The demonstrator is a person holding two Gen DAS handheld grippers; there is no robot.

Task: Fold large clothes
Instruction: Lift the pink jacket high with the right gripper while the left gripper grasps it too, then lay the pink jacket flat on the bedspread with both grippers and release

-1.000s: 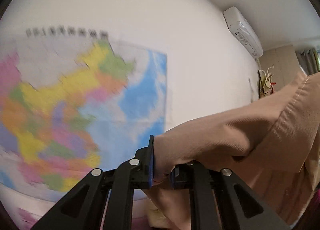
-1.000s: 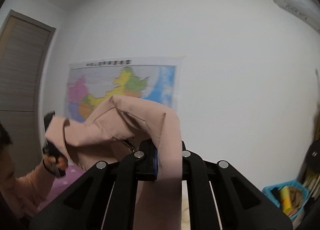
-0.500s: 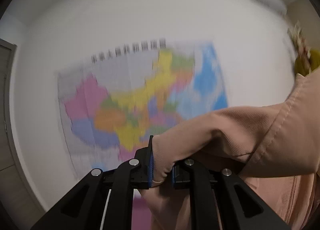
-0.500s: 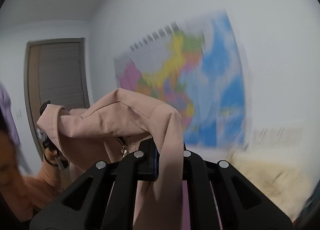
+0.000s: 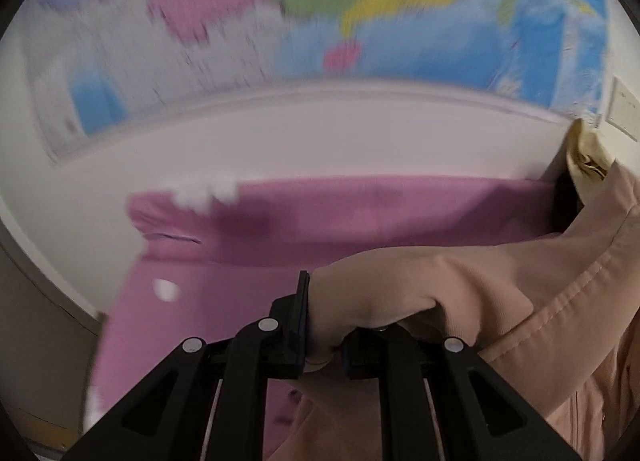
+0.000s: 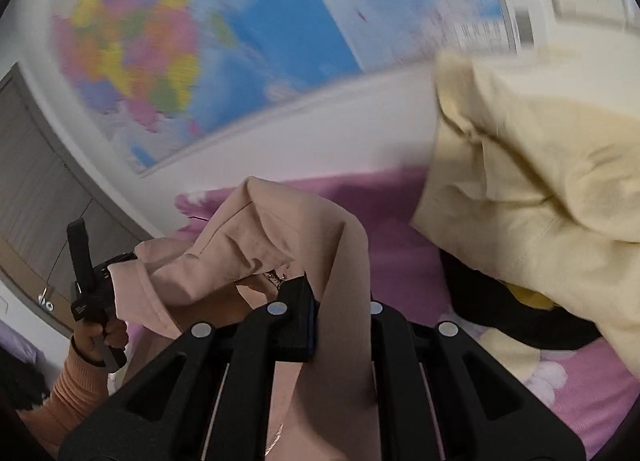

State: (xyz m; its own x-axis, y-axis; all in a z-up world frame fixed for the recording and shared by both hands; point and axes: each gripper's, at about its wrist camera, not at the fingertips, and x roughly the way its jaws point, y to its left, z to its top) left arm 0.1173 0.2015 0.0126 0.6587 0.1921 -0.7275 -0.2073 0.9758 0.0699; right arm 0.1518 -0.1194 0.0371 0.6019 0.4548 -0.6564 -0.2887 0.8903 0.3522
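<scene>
We have the peach-pink jacket (image 5: 460,293) pinched at two places and stretched between us above the bed, which we judge is the way to spread a large garment out so it can be laid flat for folding. Our left gripper (image 5: 324,345) is clamped together on one bunched edge of the cloth, with a stitched seam running off to the right; our right gripper (image 6: 340,325) is likewise closed on a strip of the same fabric, which drapes over its fingers and hangs down in front of the camera. In the right wrist view we also see our left hand (image 6: 98,335) on its gripper handle at the far end of the garment. Beneath lies a pink bedsheet (image 5: 360,213) with pale flower prints. A pale yellow garment (image 6: 532,165) is heaped on the right side of the bed over something dark. Behind stands a white wall carrying a coloured map (image 6: 168,45), blurred here, and a grey door (image 6: 36,177) at the left.
</scene>
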